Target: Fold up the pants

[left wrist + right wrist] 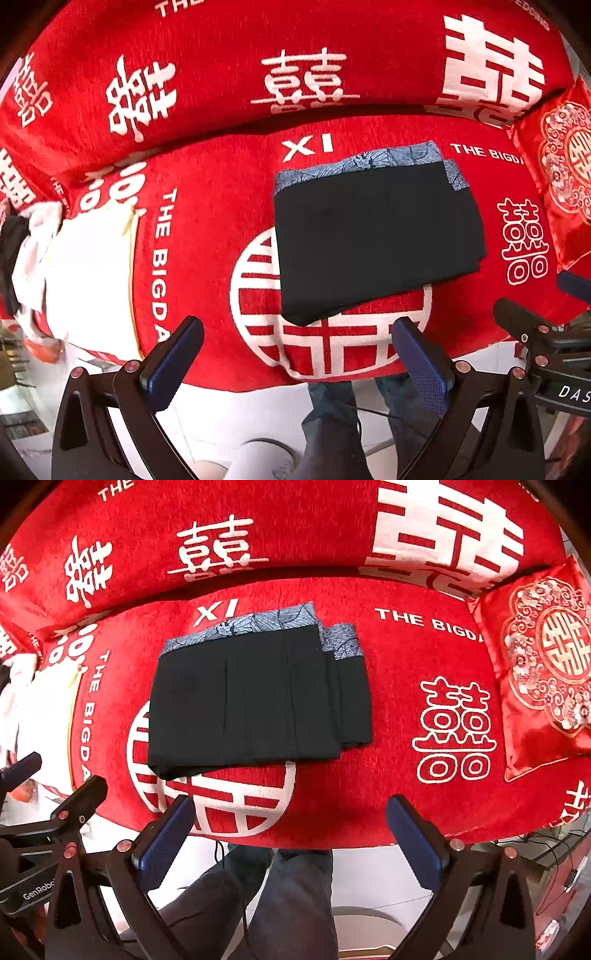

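The black pants (373,236) lie folded into a flat rectangle on the red sofa seat, their blue-grey patterned waistband (362,162) at the far edge. They also show in the right wrist view (255,698), with waistband (251,626). My left gripper (295,332) is open and empty, held back over the seat's front edge, near the fold's near corner. My right gripper (291,812) is open and empty, also short of the pants. Each gripper shows at the edge of the other's view.
The red sofa cover (207,229) carries white characters. A white garment pile (85,273) lies at the left of the seat. A red embroidered cushion (546,664) sits at the right. The person's legs (280,897) and white floor are below.
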The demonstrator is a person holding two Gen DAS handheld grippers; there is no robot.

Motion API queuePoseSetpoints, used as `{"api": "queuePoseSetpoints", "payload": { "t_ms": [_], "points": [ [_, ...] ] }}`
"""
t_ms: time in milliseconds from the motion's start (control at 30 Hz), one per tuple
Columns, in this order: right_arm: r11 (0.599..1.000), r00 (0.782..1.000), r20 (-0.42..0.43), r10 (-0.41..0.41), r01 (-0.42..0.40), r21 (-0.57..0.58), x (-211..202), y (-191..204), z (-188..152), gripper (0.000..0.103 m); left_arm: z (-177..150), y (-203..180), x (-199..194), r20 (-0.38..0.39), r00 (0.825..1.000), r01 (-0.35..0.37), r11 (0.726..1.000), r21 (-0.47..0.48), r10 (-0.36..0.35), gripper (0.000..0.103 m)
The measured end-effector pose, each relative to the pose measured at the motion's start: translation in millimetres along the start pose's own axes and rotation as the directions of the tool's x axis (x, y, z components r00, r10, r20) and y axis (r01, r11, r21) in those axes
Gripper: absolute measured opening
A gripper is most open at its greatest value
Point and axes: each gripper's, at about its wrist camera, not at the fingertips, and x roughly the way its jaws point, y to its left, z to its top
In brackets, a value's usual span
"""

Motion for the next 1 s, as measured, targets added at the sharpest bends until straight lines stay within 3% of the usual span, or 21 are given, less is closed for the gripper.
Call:
{"api": "queuePoseSetpoints", "payload": {
  "t_ms": [633,1000],
  "points": [
    [0.997,0.996,0.053,-0.071,0.071,0.006,-24,21,-14,0.103,-14,26,-17,0.071,0.996,0.06,0.998,-0.033,-0.057,0.102],
    [0.996,0.993,0.077,-0.085,0.086,-0.005,-30,25,-18,0.103,-18,28,-22,0.091,0.995,0.051,0.997,-0.049,-0.047,0.102]
  ]
}}
